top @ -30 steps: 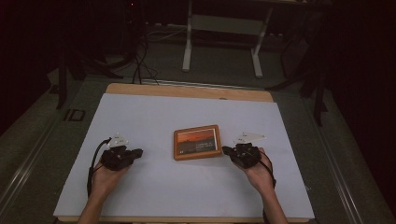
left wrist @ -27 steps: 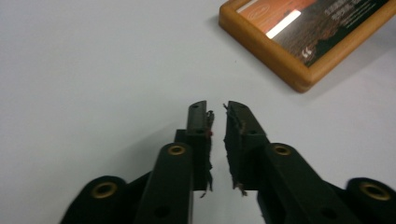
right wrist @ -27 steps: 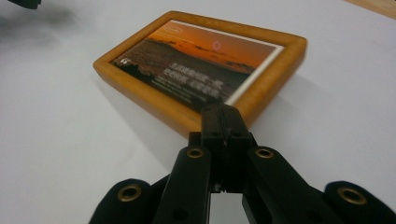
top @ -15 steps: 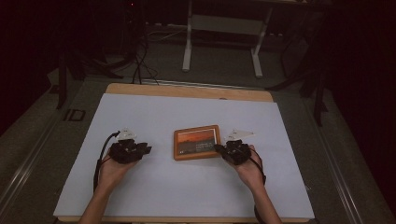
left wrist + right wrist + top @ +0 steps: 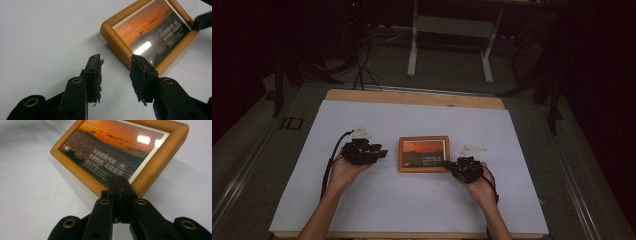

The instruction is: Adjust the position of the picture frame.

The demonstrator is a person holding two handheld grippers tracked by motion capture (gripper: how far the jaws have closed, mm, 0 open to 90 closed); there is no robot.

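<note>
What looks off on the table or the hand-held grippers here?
The black pad lining on the left hand-held gripper looks frayed: ragged, peeling edges hang off both fingertips, and its jaws have just been opening with nothing between them. The wooden picture frame lies flat, glass intact, with only light glare.

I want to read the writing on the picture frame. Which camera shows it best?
The right gripper view: the picture frame is close, its white lettering large. The left gripper view shows it farther off, with glare. The high view shows it whole but tiny.
</note>
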